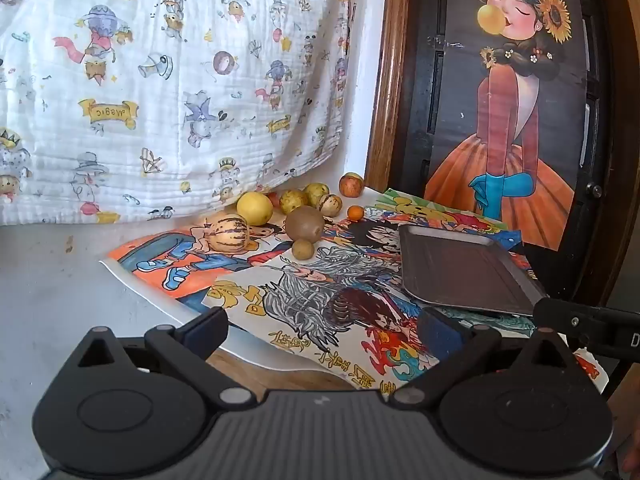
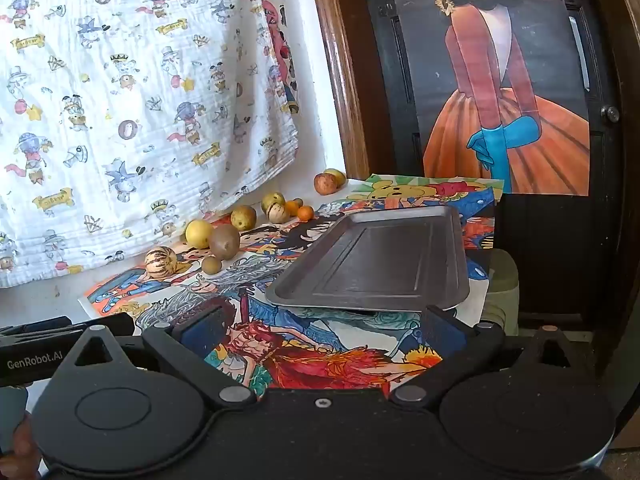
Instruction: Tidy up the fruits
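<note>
Lying scattered along the foot of a hanging printed cloth (image 1: 168, 92), the fruits sit on cartoon posters (image 1: 304, 292) spread over the table, all of them outside the dark metal tray (image 2: 380, 260), which rests on the posters to their right with nothing in it. Nearest the left is a striped melon (image 1: 228, 234), with a yellow lemon (image 1: 255, 208) just behind it, a large brown kiwi (image 1: 304, 224) to its right and a small brown fruit (image 1: 303, 249) just in front of the kiwi. Further back stand two greenish pears (image 1: 293, 201), a pale striped fruit (image 1: 330, 205), a small orange (image 1: 355, 213) and, near the wooden frame (image 1: 384, 80), a reddish apple (image 1: 351, 185). The left gripper (image 1: 320, 328) hovers low over the posters with its jaws spread wide and nothing between them; the right gripper (image 2: 324, 330) hangs just before the near edge of the tray, jaws likewise spread and empty. A picture of a girl in an orange dress (image 2: 508, 92) leans against the dark panel behind the tray
</note>
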Action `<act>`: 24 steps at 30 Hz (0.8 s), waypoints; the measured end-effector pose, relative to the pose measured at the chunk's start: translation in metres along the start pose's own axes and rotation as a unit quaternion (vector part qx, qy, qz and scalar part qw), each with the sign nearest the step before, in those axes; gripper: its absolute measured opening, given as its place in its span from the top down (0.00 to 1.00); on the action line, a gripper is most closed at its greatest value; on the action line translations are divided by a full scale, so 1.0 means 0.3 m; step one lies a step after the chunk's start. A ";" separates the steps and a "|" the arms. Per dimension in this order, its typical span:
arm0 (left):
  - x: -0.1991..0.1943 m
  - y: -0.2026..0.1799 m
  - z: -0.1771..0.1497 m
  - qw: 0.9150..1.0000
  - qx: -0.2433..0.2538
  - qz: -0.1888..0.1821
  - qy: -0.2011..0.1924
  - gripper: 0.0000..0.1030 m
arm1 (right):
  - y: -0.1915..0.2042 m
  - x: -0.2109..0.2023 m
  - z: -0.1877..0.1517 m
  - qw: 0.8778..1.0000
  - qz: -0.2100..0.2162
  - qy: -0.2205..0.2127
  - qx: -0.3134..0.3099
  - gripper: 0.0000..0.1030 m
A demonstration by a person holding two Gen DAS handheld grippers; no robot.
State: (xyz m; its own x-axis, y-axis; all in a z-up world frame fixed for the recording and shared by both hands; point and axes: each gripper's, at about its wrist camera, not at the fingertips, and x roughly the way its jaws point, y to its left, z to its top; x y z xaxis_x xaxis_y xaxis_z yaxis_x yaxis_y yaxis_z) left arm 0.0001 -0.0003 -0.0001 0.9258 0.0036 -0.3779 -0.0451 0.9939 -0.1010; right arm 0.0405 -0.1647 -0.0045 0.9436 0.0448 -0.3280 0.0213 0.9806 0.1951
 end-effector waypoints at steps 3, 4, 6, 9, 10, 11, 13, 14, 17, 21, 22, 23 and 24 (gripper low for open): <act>0.001 0.000 0.000 1.000 -0.001 0.001 -0.001 0.00 | -0.001 0.001 0.000 1.000 0.000 0.002 0.001 0.00; 0.001 0.001 0.000 1.000 -0.001 0.002 -0.001 0.00 | 0.000 0.001 0.000 1.000 -0.001 0.001 0.000 0.00; 0.003 0.001 0.000 1.000 -0.002 0.002 -0.001 0.00 | 0.000 0.001 -0.001 1.000 -0.001 0.001 0.000 0.00; 0.007 -0.001 -0.001 1.000 -0.003 0.003 0.000 0.00 | -0.001 0.001 -0.001 1.000 -0.001 0.001 0.000 0.00; -0.001 0.004 0.000 1.000 -0.003 0.000 -0.002 0.00 | -0.002 0.001 -0.001 1.000 0.000 0.001 0.000 0.00; -0.001 0.005 0.000 1.000 -0.003 0.000 -0.002 0.00 | -0.002 0.001 -0.001 1.000 0.000 0.001 0.000 0.00; -0.001 0.007 0.000 1.000 -0.003 0.000 -0.001 0.00 | -0.003 0.001 -0.001 1.000 0.000 0.001 0.000 0.00; -0.001 0.008 0.000 1.000 -0.003 0.000 -0.001 0.00 | -0.003 0.002 -0.001 1.000 0.000 0.002 0.000 0.00; 0.000 0.006 -0.002 1.000 -0.003 0.000 -0.002 0.00 | -0.004 0.002 -0.001 1.000 0.000 0.002 0.000 0.00; 0.000 0.004 -0.001 1.000 -0.004 0.000 -0.002 0.00 | -0.004 0.002 -0.002 1.000 0.000 0.002 0.000 0.00; 0.000 0.004 -0.001 1.000 -0.004 0.000 -0.002 0.00 | -0.004 0.002 -0.002 1.000 0.000 0.002 0.000 0.00; 0.001 0.005 -0.001 1.000 -0.004 0.001 -0.002 0.00 | -0.004 0.003 -0.002 1.000 0.000 0.002 0.000 0.00; 0.000 0.004 -0.001 1.000 -0.004 0.000 -0.002 0.00 | -0.003 0.003 -0.002 1.000 0.000 0.002 0.000 0.00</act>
State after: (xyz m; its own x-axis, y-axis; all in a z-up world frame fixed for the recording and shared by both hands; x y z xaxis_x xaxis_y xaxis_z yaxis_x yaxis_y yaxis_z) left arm 0.0000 0.0010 -0.0005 0.9271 0.0049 -0.3749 -0.0489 0.9930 -0.1079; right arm 0.0410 -0.1655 -0.0056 0.9424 0.0451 -0.3314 0.0216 0.9806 0.1947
